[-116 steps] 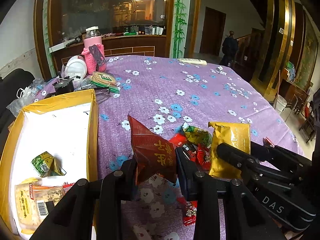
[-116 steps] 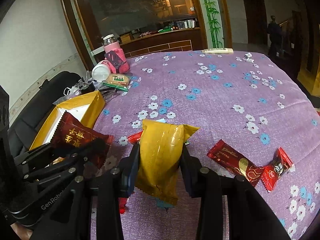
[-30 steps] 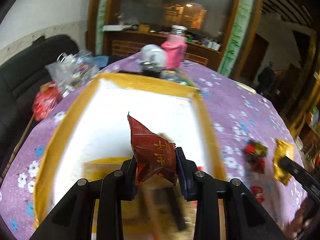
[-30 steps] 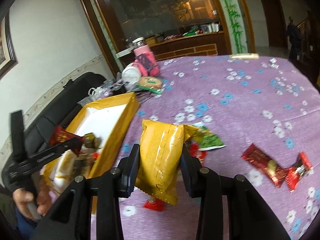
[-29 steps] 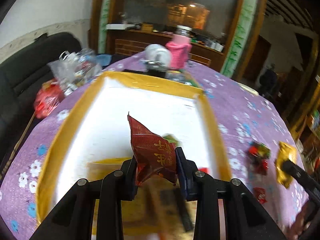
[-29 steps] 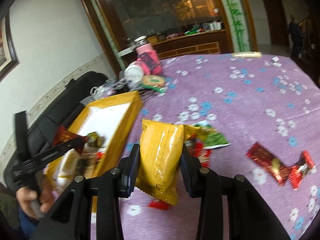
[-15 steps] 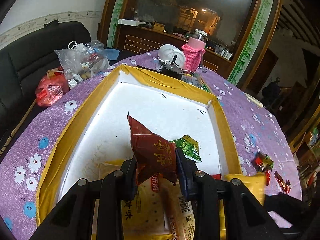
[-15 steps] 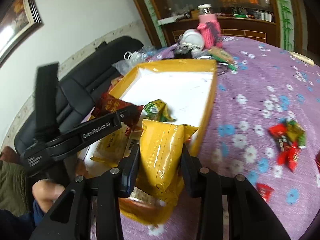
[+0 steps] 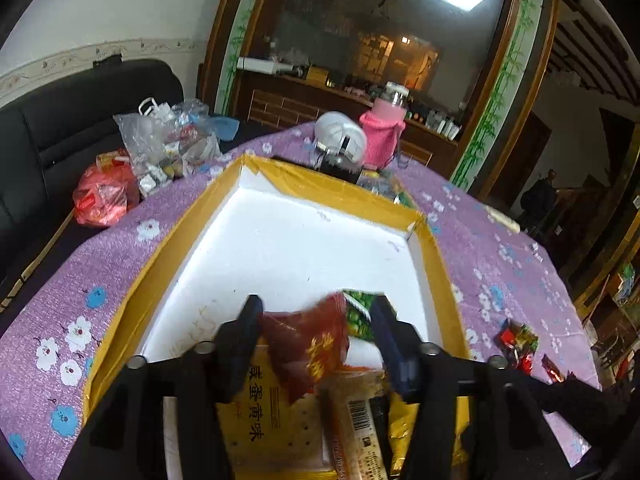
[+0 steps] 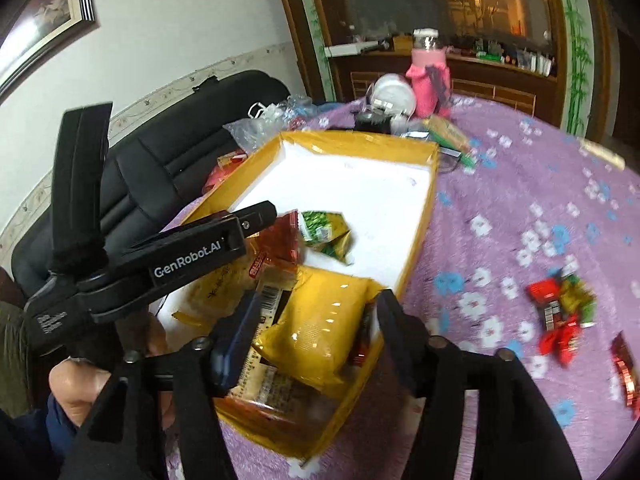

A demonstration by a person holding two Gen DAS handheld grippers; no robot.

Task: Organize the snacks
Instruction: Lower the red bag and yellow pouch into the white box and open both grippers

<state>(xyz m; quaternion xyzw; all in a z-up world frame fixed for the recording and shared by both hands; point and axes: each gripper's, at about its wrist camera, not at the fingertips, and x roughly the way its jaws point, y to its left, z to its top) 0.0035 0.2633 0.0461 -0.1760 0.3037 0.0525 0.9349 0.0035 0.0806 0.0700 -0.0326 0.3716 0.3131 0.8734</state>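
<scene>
A yellow-rimmed box with a white floor lies on the purple flowered cloth. My left gripper hovers over its near end, jaws opening. A dark red packet is tipped over and blurred between them, above a cracker packet. A green packet lies just beyond. My right gripper is over the box's near corner, jaws opening. The yellow packet lies in the box between them. In the right wrist view, the left gripper reaches in from the left over the red packet.
Several loose wrapped snacks lie on the cloth right of the box. A pink bottle, a white dish and plastic bags crowd the far end. A black sofa is at the left. A hand holds the left gripper.
Both grippers have gone from shut on their packets to open. The red packet has tipped over and sunk between the left jaws. The yellow packet has dropped into the box.
</scene>
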